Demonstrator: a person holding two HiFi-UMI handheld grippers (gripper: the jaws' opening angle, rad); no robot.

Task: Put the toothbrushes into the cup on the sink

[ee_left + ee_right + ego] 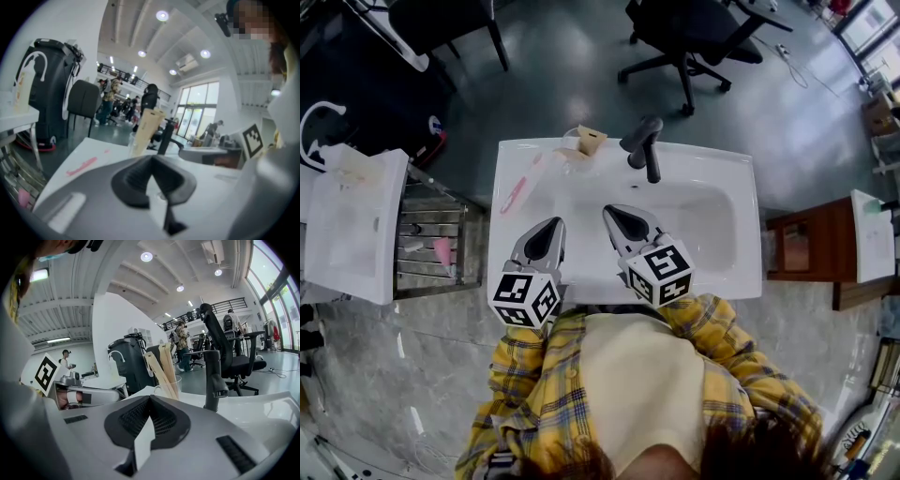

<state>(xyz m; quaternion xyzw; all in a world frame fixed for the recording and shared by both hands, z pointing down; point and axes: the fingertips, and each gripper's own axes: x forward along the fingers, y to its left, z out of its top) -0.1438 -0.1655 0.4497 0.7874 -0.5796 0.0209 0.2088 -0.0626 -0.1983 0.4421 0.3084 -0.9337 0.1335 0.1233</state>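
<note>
Pink toothbrush [521, 187] lies left of the cup [584, 142], long axis toward it, nearer the left gripper [551, 223] than the right gripper [612, 213]; both sets of jaws closed, empty.

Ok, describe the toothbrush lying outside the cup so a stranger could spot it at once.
Find the white sink with the black faucet. On its flat left ledge, beside the basin, a pink toothbrush lies slantwise. It alone is pink and lying down; the tan ones stand in the clear cup.
</note>
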